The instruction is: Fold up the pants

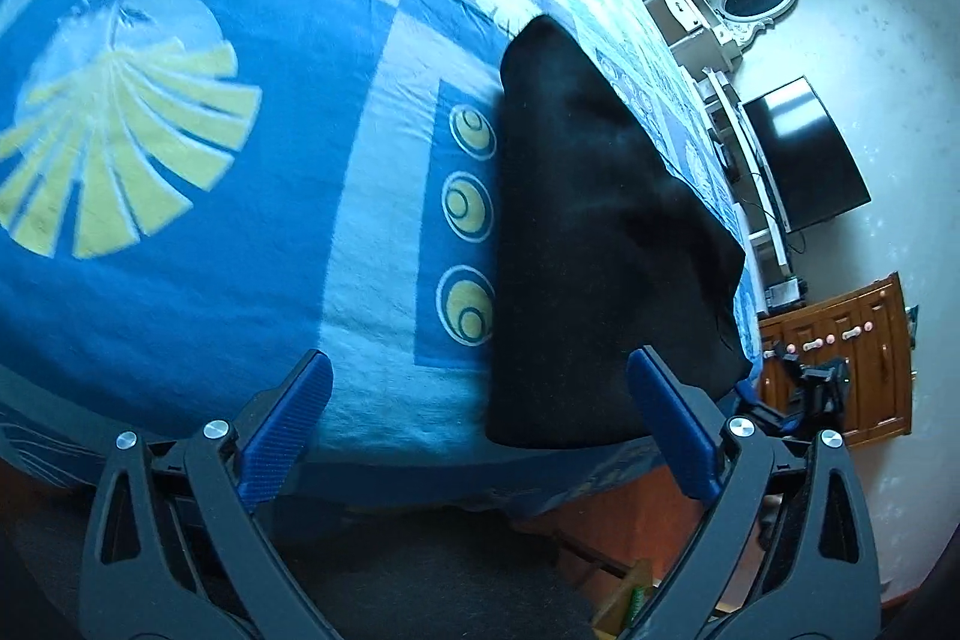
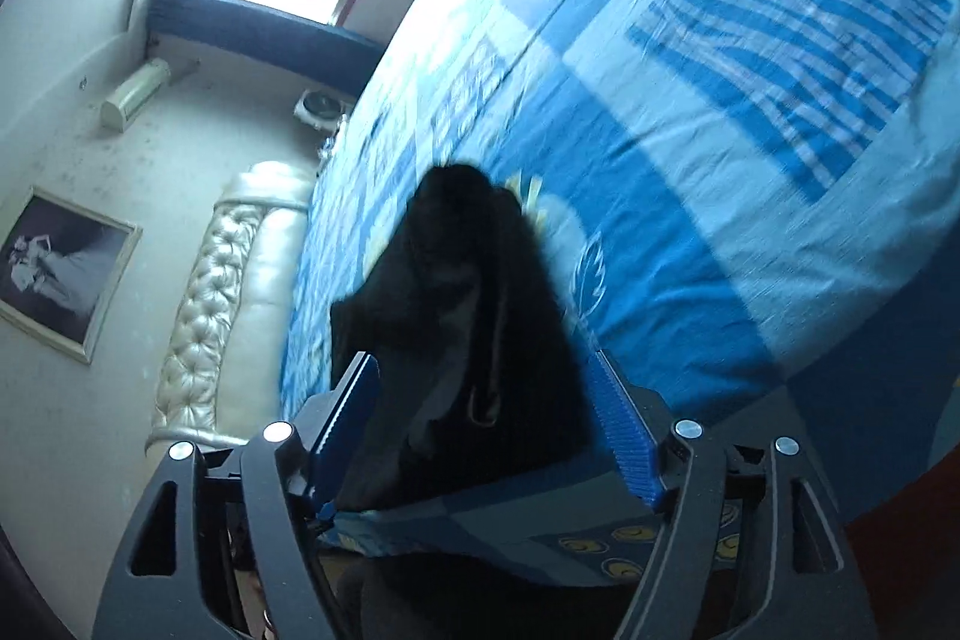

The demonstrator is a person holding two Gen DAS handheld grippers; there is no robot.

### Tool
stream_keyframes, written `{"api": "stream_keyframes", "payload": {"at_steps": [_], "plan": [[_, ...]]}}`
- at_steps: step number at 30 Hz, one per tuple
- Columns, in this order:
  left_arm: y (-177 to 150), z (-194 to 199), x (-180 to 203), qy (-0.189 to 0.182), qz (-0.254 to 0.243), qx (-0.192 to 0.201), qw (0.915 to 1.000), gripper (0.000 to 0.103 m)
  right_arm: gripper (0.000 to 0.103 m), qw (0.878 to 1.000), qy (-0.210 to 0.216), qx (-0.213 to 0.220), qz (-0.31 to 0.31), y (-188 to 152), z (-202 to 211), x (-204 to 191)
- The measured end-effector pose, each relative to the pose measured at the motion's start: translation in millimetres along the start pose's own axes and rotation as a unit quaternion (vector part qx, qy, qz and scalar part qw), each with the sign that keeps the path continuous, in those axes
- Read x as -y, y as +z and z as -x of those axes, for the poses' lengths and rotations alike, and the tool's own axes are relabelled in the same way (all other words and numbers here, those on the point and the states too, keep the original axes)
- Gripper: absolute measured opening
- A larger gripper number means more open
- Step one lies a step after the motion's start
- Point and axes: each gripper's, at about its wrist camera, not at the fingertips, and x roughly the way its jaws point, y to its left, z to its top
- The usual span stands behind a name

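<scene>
The black fabric pants (image 1: pixel 600 244) lie partly folded on the blue patterned bed (image 1: pixel 240 220); both hand-held grippers, left (image 1: pixel 480 430) and right (image 2: pixel 486 430), gape wide, holding nothing.

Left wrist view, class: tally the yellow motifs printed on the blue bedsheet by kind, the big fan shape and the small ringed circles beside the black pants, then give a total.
Yellow fan shape on the bedsheet: 1
Small ringed circles, left of the black pants: 3
Total: 4

Both the left claw (image 1: pixel 480 400) and the right claw (image 2: pixel 486 412) gape wide, gripping nothing.
</scene>
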Motion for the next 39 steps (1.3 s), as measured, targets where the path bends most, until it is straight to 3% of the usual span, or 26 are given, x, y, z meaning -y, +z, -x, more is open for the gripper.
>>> {"api": "stream_keyframes", "payload": {"at_steps": [11,16,21,23,24,25,28,33,39], "plan": [[0,-26,22,-0.016,-0.016,-0.014,0.9996,0.099,0.074,1.0,-0.003,-0.028,-0.003,-13,-21,6],[0,-35,27,-0.033,-0.01,-0.022,0.9992,0.099,0.075,0.999,0.019,-0.03,-0.024,-11,-24,11],[0,-43,32,-0.058,-0.008,-0.038,0.9976,0.098,0.076,0.999,0.013,-0.031,-0.01,-14,-33,4],[0,-46,33,-0.058,-0.008,-0.044,0.9973,0.086,0.071,1.0,-0.001,-0.031,0.005,-13,-36,-1],[0,-49,33,-0.055,-0.009,-0.05,0.9972,0.074,0.063,0.999,-0.017,-0.031,0.018,-13,-37,-4],[0,-52,34,-0.042,-0.014,-0.055,0.9975,0.067,0.06,0.999,-0.028,-0.032,0.027,-14,-36,-5],[0,-54,38,-0.026,-0.027,-0.056,0.9977,0.059,0.053,0.998,-0.037,-0.031,0.04,-15,-35,-7],[1,-51,41,-0.012,-0.031,-0.056,0.9979,0.049,0.05,0.998,-0.04,-0.027,0.04,-16,-36,-7],[-1,-53,51,0.004,-0.043,-0.046,0.998,0.046,0.049,0.998,-0.041,-0.025,0.04,-18,-38,-8]]}}
